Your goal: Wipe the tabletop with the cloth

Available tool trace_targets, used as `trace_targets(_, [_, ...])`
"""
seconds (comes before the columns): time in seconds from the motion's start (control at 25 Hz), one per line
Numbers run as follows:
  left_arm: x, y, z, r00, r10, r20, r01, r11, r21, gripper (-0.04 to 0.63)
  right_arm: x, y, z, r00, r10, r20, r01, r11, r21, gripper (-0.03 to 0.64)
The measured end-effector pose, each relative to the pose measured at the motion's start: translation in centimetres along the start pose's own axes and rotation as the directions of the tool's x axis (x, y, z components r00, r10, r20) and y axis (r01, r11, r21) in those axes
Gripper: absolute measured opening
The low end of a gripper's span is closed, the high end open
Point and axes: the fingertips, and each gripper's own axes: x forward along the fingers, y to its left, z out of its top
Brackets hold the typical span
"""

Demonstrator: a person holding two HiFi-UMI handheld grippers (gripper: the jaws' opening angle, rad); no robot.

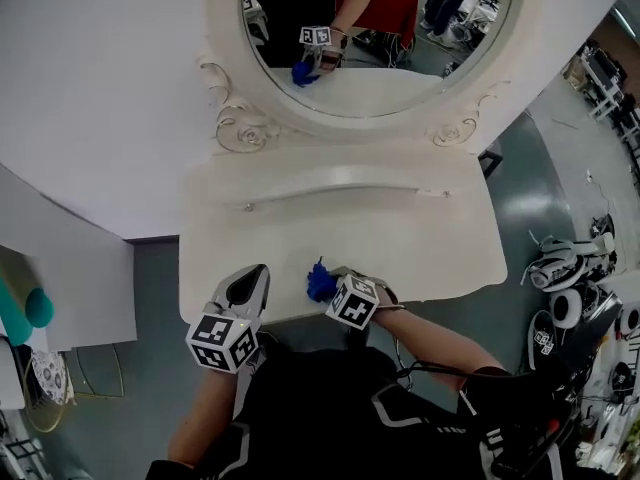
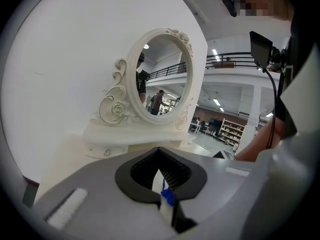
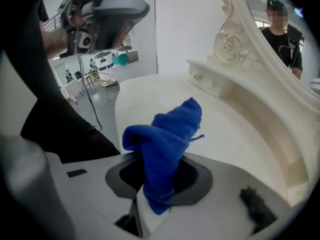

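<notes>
A blue cloth [image 1: 319, 281] [image 3: 167, 134] is bunched up and stands out of my right gripper [image 1: 332, 288] [image 3: 155, 194], which is shut on it. It hangs just over the front edge of the white vanity tabletop [image 1: 400, 248] [image 3: 235, 129]. Whether the cloth touches the top I cannot tell. My left gripper [image 1: 256, 274] [image 2: 165, 196] is at the table's front left corner, jaws together with nothing held, only a small blue mark on one pad. It points toward the tabletop [image 2: 65, 159] and the mirror.
An oval mirror [image 1: 380, 28] in an ornate frame stands at the back on a raised drawer ledge [image 1: 340, 193]. A white cabinet [image 1: 60, 278] is at the left. Cables and white gear [image 1: 565, 278] lie on the floor at the right.
</notes>
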Motion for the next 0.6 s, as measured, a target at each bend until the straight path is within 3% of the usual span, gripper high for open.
trace_targets(0.28, [1.7, -1.9, 0.4, 0.999, -0.048, -0.011, 0.048, 0.999, 0.019, 0.009, -1.8, 4.0, -2.3, 0.997, 0.075, 0.027, -0.076, 0.996, 0.053, 0.121])
trace_targets(0.44, [1.7, -2.7, 0.4, 0.999, -0.044, -0.013, 0.044, 0.999, 0.021, 0.009, -3.1, -0.9, -2.2, 0.996, -0.035, 0.079, 0.024, 0.99, 0.14, 0.121])
trace_targets(0.6, [0.9, -2.7, -0.1, 1.0, -0.001, -0.019, 0.001, 1.0, 0.005, 0.009, -3.5, -7.9, -0.9, 0.988, -0.135, 0.079, 0.122, 0.981, 0.153, 0.123])
